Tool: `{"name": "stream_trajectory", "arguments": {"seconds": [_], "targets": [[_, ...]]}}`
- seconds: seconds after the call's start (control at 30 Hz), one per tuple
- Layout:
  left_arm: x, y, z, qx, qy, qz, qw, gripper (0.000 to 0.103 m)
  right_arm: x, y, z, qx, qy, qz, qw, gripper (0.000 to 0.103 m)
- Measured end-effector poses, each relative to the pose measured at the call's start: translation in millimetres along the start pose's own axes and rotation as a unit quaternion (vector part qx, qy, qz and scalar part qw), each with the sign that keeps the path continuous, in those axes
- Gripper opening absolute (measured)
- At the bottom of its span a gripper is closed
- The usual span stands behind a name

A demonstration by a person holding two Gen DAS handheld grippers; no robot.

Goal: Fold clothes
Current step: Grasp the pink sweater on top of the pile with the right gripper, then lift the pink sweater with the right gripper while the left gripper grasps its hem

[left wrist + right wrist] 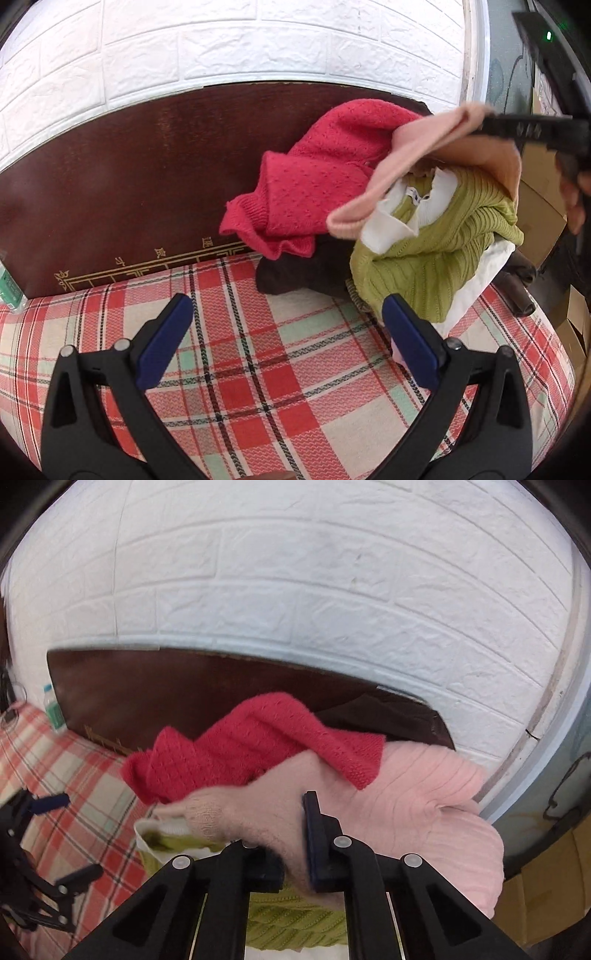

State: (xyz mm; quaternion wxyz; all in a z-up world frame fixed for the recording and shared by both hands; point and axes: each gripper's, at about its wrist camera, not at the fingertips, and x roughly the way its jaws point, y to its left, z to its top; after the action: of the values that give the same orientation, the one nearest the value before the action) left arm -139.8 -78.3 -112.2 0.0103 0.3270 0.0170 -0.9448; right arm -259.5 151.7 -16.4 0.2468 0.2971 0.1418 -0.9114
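None of the clothes are looking folded yet, so I'd say this one is barely getting started. Going left to right in the left wrist view: the left gripper (288, 332) is hanging at the bottom centre with its jaws standing wide apart, nothing between them, just plaid bedsheet (110, 332) underneath. That open patch of sheet at lower left is looking like the obvious spot to lay something flat.

Moving right, the pile is sitting in the middle-right of the frame, bunched up against the dark wooden headboard (129, 177): a red knit sweater (314, 173) is slumping on the left side, something dark brown (288, 277) is poking out underneath, and a green ribbed sweater (443, 254) with a white collar is sitting in front.

At upper right the right gripper (491, 123) is pinching a pink garment (413, 155), jaws clamped shut on a fold of it, and the fabric is draping over the pile. In the right wrist view the pink garment (424, 805) is filling the centre-right.

What's getting in the way: the red sweater is overlapping the pink one, so it's probably going to drag along. There's also a small bottle (53, 710) standing at far left by the headboard, well clear.
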Motion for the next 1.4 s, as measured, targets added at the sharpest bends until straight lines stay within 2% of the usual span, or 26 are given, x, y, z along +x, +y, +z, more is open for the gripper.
{"name": "stream_trajectory", "arguments": {"seconds": [0.23,0.4,0.47,0.57,0.63,0.8,0.93,1.0,1.1,1.23,1.33,1.4], "targets": [[-19,-3,9,0.003,-0.02,-0.013,0.9997,0.103,-93,-3,63,0.027,-0.095,-0.015,0.995,0.006],[-48,0,19,0.003,-0.049,-0.024,0.9985,0.103,-145,1,111,0.031,-0.123,-0.046,0.991,0.006],[-63,4,25,0.009,-0.062,-0.021,0.9978,0.103,-172,0,124,0.04,-0.147,-0.044,0.987,0.006],[-84,14,37,0.014,-0.087,-0.013,0.996,0.103,-225,5,142,0.038,-0.204,-0.032,0.978,0.006],[-100,23,45,0.014,-0.108,-0.007,0.994,0.103,-262,12,152,0.038,-0.24,-0.002,0.97,0.006],[-155,61,62,0.006,-0.171,-0.025,0.985,0.103,-334,43,160,0.014,-0.283,0.057,0.957,0.006],[-207,105,54,-0.015,-0.212,-0.098,0.9722,0.103,-356,78,145,-0.001,-0.276,0.11,0.955,0.006],[-233,123,39,-0.003,-0.234,-0.143,0.9615,0.103,-362,99,132,-0.014,-0.269,0.143,0.952,0.006],[-263,138,6,0.038,-0.239,-0.187,0.9523,0.103,-363,135,111,-0.034,-0.255,0.191,0.947,0.006],[-287,138,-47,0.108,-0.209,-0.249,0.9396,0.103,-349,180,89,-0.052,-0.222,0.242,0.943,0.006],[-294,129,-87,0.145,-0.174,-0.267,0.9368,0.102,-335,208,73,-0.054,-0.196,0.273,0.94,0.006],[-295,122,-110,0.158,-0.151,-0.258,0.9412,0.07,-329,223,61,-0.051,-0.182,0.284,0.94,0.006]]}}
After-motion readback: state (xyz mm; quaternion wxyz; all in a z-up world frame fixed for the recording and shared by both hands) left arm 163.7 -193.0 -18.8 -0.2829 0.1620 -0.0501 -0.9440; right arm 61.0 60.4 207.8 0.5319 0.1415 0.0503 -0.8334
